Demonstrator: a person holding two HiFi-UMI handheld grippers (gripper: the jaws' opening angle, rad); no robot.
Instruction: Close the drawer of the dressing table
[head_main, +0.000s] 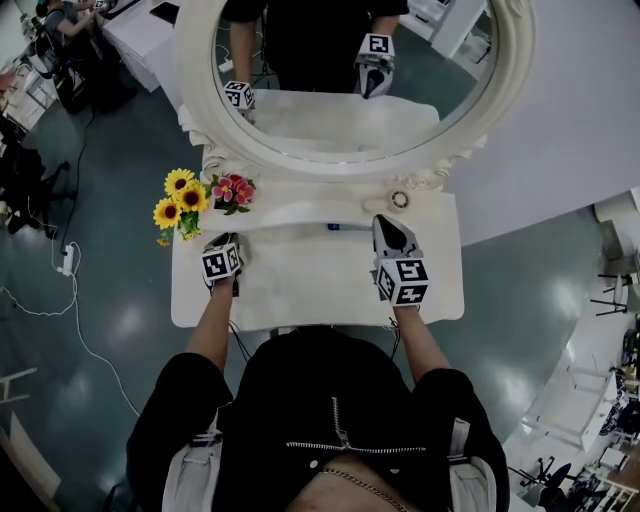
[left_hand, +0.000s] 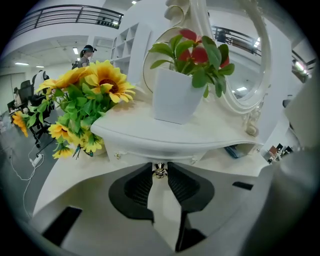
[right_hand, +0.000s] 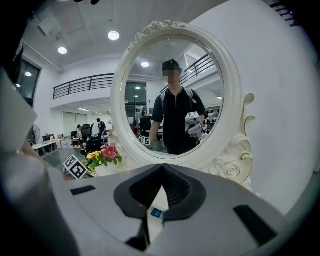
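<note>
The white dressing table (head_main: 300, 290) carries an oval mirror (head_main: 350, 60) on a raised shelf (left_hand: 175, 132). A small metal drawer knob (left_hand: 159, 171) sticks out just under that shelf's front edge. My left gripper (left_hand: 159, 172) is shut on this knob, its black pads (left_hand: 137, 187) pressing it from both sides. In the head view the left gripper (head_main: 227, 245) sits at the table's left, below the flowers. My right gripper (head_main: 385, 222) hovers over the tabletop at the right, pointing at the mirror. In its own view the right gripper (right_hand: 161, 169) is shut with its tips meeting and nothing held.
Sunflowers (left_hand: 95, 85) hang off the shelf's left end, beside red flowers in a white pot (left_hand: 177, 95). A small blue item (head_main: 335, 227) lies under the shelf's middle. A round ornament (head_main: 400, 199) sits at the mirror's base. A person (head_main: 330, 430) stands at the table's front edge.
</note>
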